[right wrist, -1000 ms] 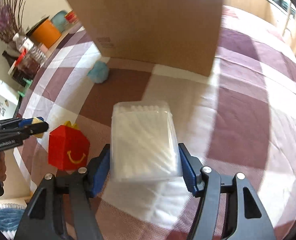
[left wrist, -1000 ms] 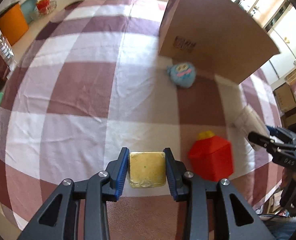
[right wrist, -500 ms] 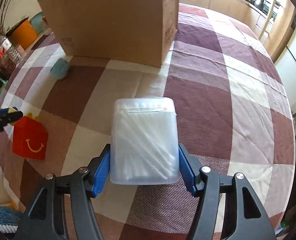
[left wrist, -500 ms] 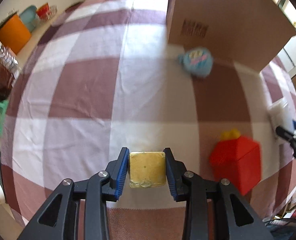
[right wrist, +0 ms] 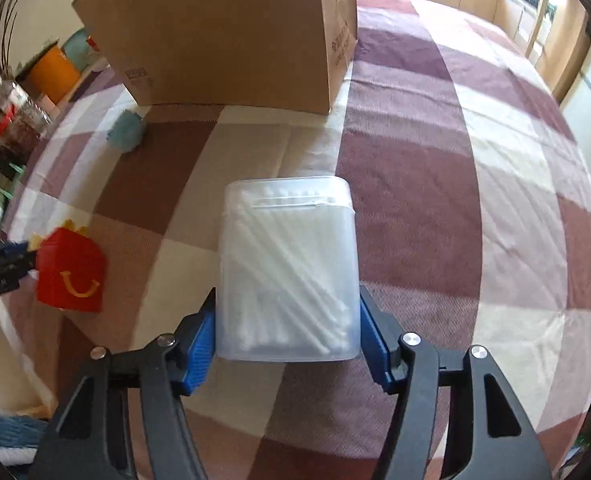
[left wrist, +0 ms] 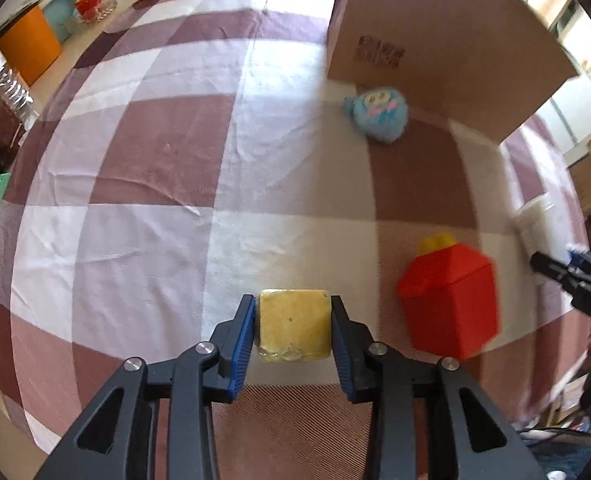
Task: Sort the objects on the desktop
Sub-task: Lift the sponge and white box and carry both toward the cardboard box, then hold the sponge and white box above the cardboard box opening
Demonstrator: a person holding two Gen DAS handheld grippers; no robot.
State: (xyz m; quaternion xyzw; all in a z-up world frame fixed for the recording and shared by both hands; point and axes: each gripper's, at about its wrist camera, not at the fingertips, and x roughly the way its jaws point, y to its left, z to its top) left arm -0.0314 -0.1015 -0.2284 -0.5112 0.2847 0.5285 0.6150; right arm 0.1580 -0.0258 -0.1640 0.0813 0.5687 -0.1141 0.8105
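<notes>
Left hand-held gripper pinches a yellow sponge cube, right hand-held gripper clamps a translucent cotton-swab box, probably headed for the brown cardboard box ahead.

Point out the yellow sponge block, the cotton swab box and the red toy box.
yellow sponge block (left wrist: 294, 325), left wrist view, middle of its top face.
cotton swab box (right wrist: 289, 276), right wrist view, centre of its clear lid.
red toy box (right wrist: 73, 276), right wrist view, smile-marked face.

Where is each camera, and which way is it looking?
Left wrist: rides the left gripper, looking along its fingers gripping a yellow block; right gripper at the right edge.
Right wrist: rides the right gripper, looking along its fingers gripping a swab box.
Both show the red box, blue toy and carton.
</notes>
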